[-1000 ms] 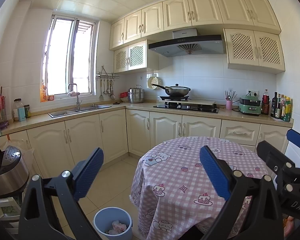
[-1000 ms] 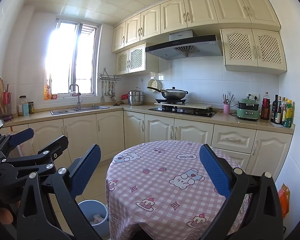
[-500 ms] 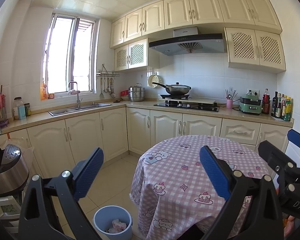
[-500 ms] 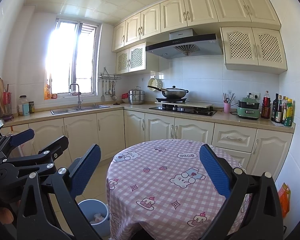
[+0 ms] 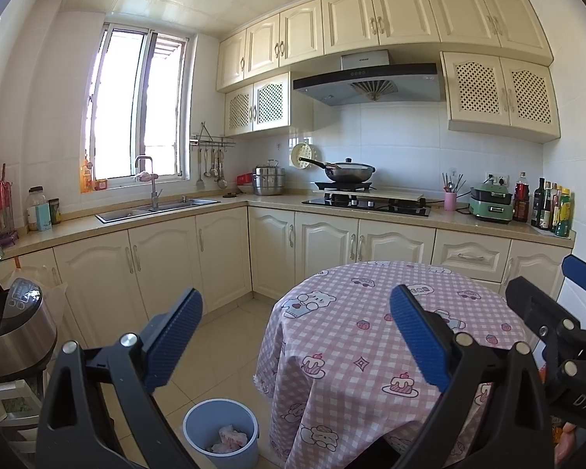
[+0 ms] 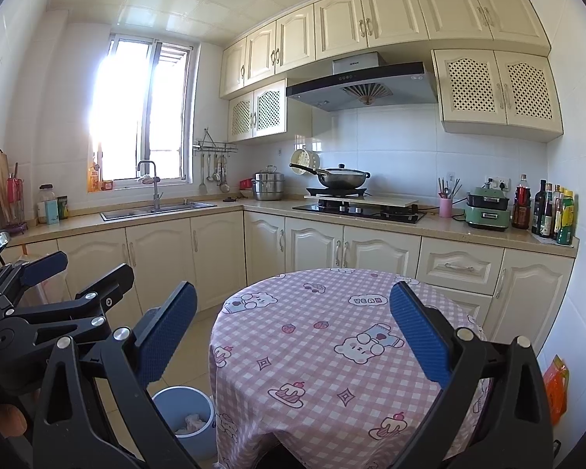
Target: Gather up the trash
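Two grippers up, both empty w/ blue pads spread wide: left gripper (image 5: 295, 336) and right gripper (image 6: 293, 332) hang side by side above the near edge of the round table (image 5: 375, 336), pink checked cloth w/ bear and cake prints, nothing lying on top of it. In the right wrist view the left gripper's black frame fills the lower-left corner; in the left wrist view the right gripper's frame sits at the right edge.

Trash (image 5: 230, 439): crumpled white/pink paper, lying inside the blue bin (image 5: 199, 422) on the tiled floor, just beside the table's left side, cloth hem hanging close to its rim. Seen from the right wrist, the bin is partly hidden behind that gripper's left finger.

Other stuff: rice cooker (image 5: 11, 336) on a stand at far left, lid up. Sink (image 5: 156, 207) w/ tap under the window. Steel pot (image 5: 269, 181) in the counter corner, wok (image 5: 349, 172) on the hob under the hood. Pink utensil cup (image 5: 450, 200), green appliance (image 5: 492, 205), bottles (image 5: 549, 207) along the right end of the counter. Orange bag (image 6: 554, 389) low by the right wall.
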